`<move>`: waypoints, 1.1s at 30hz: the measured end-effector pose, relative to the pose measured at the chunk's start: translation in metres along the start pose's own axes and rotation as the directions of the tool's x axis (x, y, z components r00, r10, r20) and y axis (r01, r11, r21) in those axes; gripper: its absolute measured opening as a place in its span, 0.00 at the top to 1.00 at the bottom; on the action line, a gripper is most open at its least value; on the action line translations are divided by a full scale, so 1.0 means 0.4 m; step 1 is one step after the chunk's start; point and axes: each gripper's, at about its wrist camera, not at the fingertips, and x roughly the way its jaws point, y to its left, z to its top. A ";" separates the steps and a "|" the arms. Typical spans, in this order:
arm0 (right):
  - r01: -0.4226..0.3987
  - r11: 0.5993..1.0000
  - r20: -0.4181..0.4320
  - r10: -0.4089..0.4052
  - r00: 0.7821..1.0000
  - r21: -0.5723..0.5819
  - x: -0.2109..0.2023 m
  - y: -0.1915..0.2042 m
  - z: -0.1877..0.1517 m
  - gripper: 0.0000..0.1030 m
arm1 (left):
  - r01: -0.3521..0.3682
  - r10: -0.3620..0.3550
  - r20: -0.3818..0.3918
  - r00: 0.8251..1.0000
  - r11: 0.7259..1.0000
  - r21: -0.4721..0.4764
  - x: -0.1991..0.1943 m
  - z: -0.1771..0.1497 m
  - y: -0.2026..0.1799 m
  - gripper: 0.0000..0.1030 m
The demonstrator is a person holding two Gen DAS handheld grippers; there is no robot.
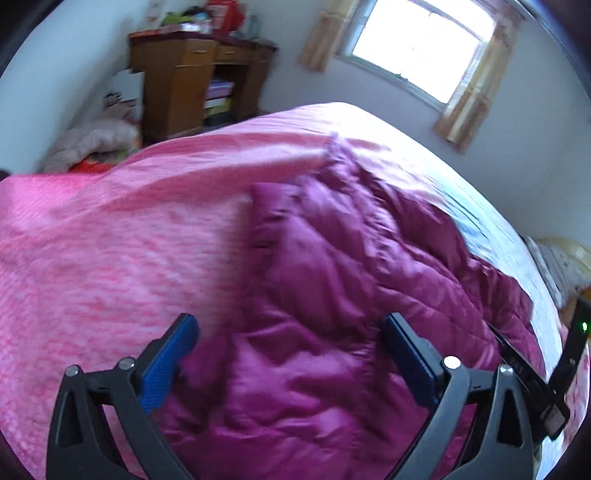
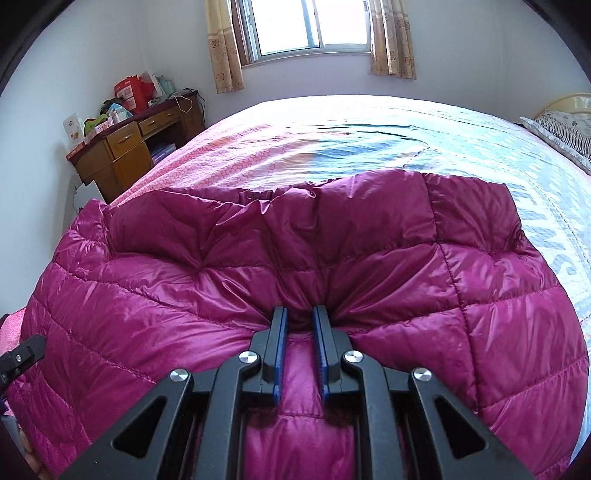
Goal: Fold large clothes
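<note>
One magenta down jacket point(image 2: 295, 266), one bed point(image 2: 369, 122), two hand-held grippers

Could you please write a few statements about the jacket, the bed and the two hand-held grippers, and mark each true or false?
1. The right hand-held gripper is pinched on a fold of the magenta quilted jacket. True.
2. The left hand-held gripper is clamped on the jacket. False: its jaws stand wide apart, pressing on nothing.
3. The jacket lies on the bed. True.
4. The wooden desk stands bare. False: boxes and bags crowd its top.
5. The curtains are drawn shut over the window. False: they hang at its sides.
</note>
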 end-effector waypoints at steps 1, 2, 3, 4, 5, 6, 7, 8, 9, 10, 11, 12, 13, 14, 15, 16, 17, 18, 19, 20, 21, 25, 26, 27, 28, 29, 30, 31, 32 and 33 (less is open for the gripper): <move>-0.001 1.000 0.000 0.001 1.000 0.001 0.000 -0.001 0.000 0.86 | -0.003 0.003 0.010 1.000 1.000 0.003 0.002 -0.002 -0.007 0.04; -0.001 1.000 0.000 0.001 1.000 0.001 0.000 -0.001 0.001 0.86 | 0.004 -0.004 0.024 1.000 1.000 0.000 0.003 -0.003 -0.010 0.10; 0.003 1.000 -0.001 -0.003 1.000 -0.004 0.001 0.006 0.002 0.86 | 0.019 -0.019 0.029 0.999 1.000 -0.004 0.003 -0.003 -0.013 0.19; 0.000 1.000 -0.002 0.000 1.000 -0.002 0.000 0.003 0.002 0.86 | 0.025 -0.024 0.035 0.999 1.000 -0.008 0.001 -0.002 -0.017 0.23; -0.010 1.000 -0.001 0.010 1.000 0.006 -0.002 -0.002 0.002 0.86 | 0.023 -0.022 0.046 0.999 1.000 -0.010 -0.003 0.000 -0.018 0.30; -0.017 1.000 -0.001 0.017 1.000 0.014 0.005 -0.002 0.008 0.86 | 0.023 -0.022 0.056 0.998 1.000 -0.004 -0.009 0.002 -0.020 0.39; -0.023 0.999 0.000 0.023 1.000 0.023 0.003 -0.002 0.014 0.86 | 0.021 -0.021 0.063 0.998 1.000 0.004 -0.019 0.003 -0.017 0.43; -0.035 0.999 0.005 0.035 0.999 0.032 -0.011 -0.006 0.021 0.86 | 0.017 -0.018 0.069 0.997 1.000 0.020 -0.027 0.004 -0.021 0.49; -0.046 0.998 0.024 0.045 0.999 0.042 -0.028 -0.009 0.025 0.86 | 0.016 -0.018 0.078 0.997 0.999 0.033 -0.038 0.004 -0.020 0.55; -0.069 0.996 0.061 0.065 0.996 0.064 -0.056 -0.017 0.029 0.86 | 0.017 -0.020 0.087 0.996 0.999 0.041 -0.047 0.007 -0.019 0.57; -0.111 0.990 0.103 0.101 0.990 0.087 -0.092 -0.019 0.035 0.86 | 0.022 -0.026 0.093 0.995 0.999 0.043 -0.050 0.009 -0.019 0.60; -0.136 0.987 0.116 0.125 0.985 0.090 -0.110 -0.015 0.037 0.86 | 0.029 -0.032 0.095 0.995 0.999 0.039 -0.046 0.013 -0.025 0.60; -0.164 0.983 0.119 0.154 0.981 0.082 -0.125 -0.004 0.038 0.86 | 0.032 -0.035 0.096 0.995 0.999 0.036 -0.046 0.019 -0.022 0.60; -0.191 0.980 0.111 0.184 0.977 0.057 -0.134 0.015 0.032 0.86 | 0.028 -0.031 0.100 0.995 0.999 0.038 -0.047 0.021 -0.025 0.61; -0.201 0.979 0.101 0.196 0.975 0.041 -0.135 0.030 0.024 0.86 | 0.025 -0.030 0.107 0.994 0.999 0.045 -0.047 0.024 -0.030 0.68; -0.210 0.977 0.075 0.208 0.975 0.022 -0.127 0.047 0.009 0.86 | 0.022 -0.029 0.117 0.993 0.998 0.056 -0.053 0.022 -0.035 0.71; -0.215 0.977 0.018 0.215 0.976 0.006 -0.096 0.066 -0.015 0.86 | 0.022 -0.030 0.128 0.991 0.998 0.067 -0.061 0.022 -0.043 0.75; -0.206 0.978 -0.017 0.206 0.978 -0.005 -0.074 0.075 -0.033 0.86 | 0.027 -0.037 0.137 0.990 0.997 0.073 -0.070 0.022 -0.049 0.75; -0.190 0.981 -0.030 0.189 0.981 -0.030 -0.052 0.082 -0.056 0.86 | 0.039 -0.050 0.147 0.988 0.996 0.081 -0.081 0.023 -0.055 0.75; -0.192 0.981 -0.033 0.191 0.981 -0.024 -0.047 0.080 -0.058 0.86 | 0.048 -0.063 0.160 0.985 0.994 0.093 -0.093 0.028 -0.065 0.76; -0.204 0.979 -0.042 0.204 0.978 -0.001 -0.040 0.071 -0.053 0.86 | 0.056 -0.074 0.174 0.982 0.992 0.109 -0.104 0.031 -0.076 0.79; -0.261 0.963 -0.049 0.264 0.963 0.062 -0.027 0.037 -0.051 0.86 | 0.095 -0.137 0.205 0.969 0.975 0.201 -0.148 0.032 -0.155 0.86; -0.274 0.959 -0.049 0.278 0.959 0.075 -0.025 0.030 -0.050 0.86 | 0.117 -0.167 0.205 0.964 0.965 0.236 -0.156 0.029 -0.184 0.89; -0.289 0.953 -0.050 0.294 0.955 0.088 -0.021 0.022 -0.049 0.86 | 0.133 -0.190 0.200 0.961 0.955 0.266 -0.164 0.021 -0.209 0.89; -0.308 0.945 -0.056 0.315 0.947 0.107 -0.019 0.016 -0.045 0.86 | 0.146 -0.214 0.199 0.956 0.940 0.309 -0.173 0.013 -0.248 0.89; -0.338 0.933 -0.063 0.347 0.936 0.125 -0.020 0.007 -0.043 0.86 | 0.152 -0.229 0.197 0.953 0.927 0.343 -0.177 0.005 -0.276 0.89; -0.365 0.920 -0.069 0.377 0.923 0.146 -0.024 -0.008 -0.040 0.86 | 0.161 -0.252 0.196 0.948 0.908 0.386 -0.183 -0.003 -0.305 0.90; -0.408 0.892 -0.060 0.426 0.903 0.196 -0.038 -0.039 -0.037 0.86 | 0.166 -0.271 0.194 0.943 0.887 0.430 -0.190 -0.016 -0.336 0.90; -0.432 0.871 -0.032 0.451 0.892 0.234 -0.053 -0.076 -0.036 0.85 | 0.172 -0.289 0.191 0.938 0.868 0.467 -0.197 -0.031 -0.364 0.90; -0.442 0.857 0.005 0.457 0.889 0.264 -0.076 -0.106 -0.036 0.85 | 0.177 -0.299 0.186 0.936 0.857 0.484 -0.201 -0.045 -0.383 0.87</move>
